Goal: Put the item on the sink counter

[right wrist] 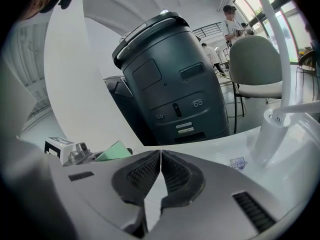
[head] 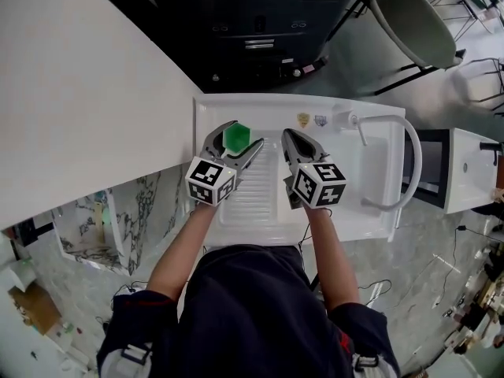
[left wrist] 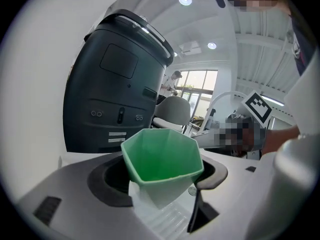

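A green six-sided cup (head: 236,137) sits between the jaws of my left gripper (head: 234,142), which is shut on it above the ribbed drainboard of the white sink counter (head: 250,198). In the left gripper view the green cup (left wrist: 161,164) stands upright, mouth up, with dark pads (left wrist: 214,175) pressed to its sides. My right gripper (head: 298,143) hovers just to the right of it over the same counter, its jaws closed together with nothing in them. The right gripper (right wrist: 160,156) view shows the pads meeting, and the green cup's edge (right wrist: 114,151) at the left.
A white curved tap (head: 398,157) arches over the basin (head: 374,168) at the right. A large dark machine (head: 252,22) stands behind the sink. A white wall panel (head: 79,93) runs along the left. A grey-green chair (head: 413,22) stands at the back right.
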Tool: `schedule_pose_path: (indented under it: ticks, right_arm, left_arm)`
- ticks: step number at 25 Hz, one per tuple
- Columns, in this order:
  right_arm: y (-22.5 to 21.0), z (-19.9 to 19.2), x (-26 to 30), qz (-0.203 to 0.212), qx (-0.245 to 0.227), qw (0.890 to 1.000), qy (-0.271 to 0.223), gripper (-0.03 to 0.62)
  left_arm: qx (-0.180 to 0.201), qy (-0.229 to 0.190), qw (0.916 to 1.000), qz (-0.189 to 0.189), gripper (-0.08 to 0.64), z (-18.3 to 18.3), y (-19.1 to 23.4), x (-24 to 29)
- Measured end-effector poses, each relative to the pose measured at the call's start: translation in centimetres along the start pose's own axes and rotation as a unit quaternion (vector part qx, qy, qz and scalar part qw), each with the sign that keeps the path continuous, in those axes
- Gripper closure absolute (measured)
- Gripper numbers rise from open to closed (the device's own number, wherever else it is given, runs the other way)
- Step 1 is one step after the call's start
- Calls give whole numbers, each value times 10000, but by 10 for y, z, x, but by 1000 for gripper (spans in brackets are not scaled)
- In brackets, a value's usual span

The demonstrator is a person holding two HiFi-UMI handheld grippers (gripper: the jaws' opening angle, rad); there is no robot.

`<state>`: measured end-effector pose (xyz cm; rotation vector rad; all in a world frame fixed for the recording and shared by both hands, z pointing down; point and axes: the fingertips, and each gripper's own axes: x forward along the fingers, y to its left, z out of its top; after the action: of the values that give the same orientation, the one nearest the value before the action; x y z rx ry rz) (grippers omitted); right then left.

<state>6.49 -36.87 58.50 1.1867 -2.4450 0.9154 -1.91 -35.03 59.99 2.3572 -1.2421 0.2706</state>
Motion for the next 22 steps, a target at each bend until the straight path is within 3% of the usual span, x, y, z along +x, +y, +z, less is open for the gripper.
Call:
schedule_pose_path:
  ticks: [13, 22]
  right_arm:
    - [-21, -9, 9, -82, 187, 9997, 136, 557]
    - [-26, -17, 14, -77, 283, 9992, 272, 557]
  left_arm:
    - [250, -174, 9995, 103, 225, -1, 31, 33]
    - [801, -9, 9967, 153, 225, -10, 36, 55]
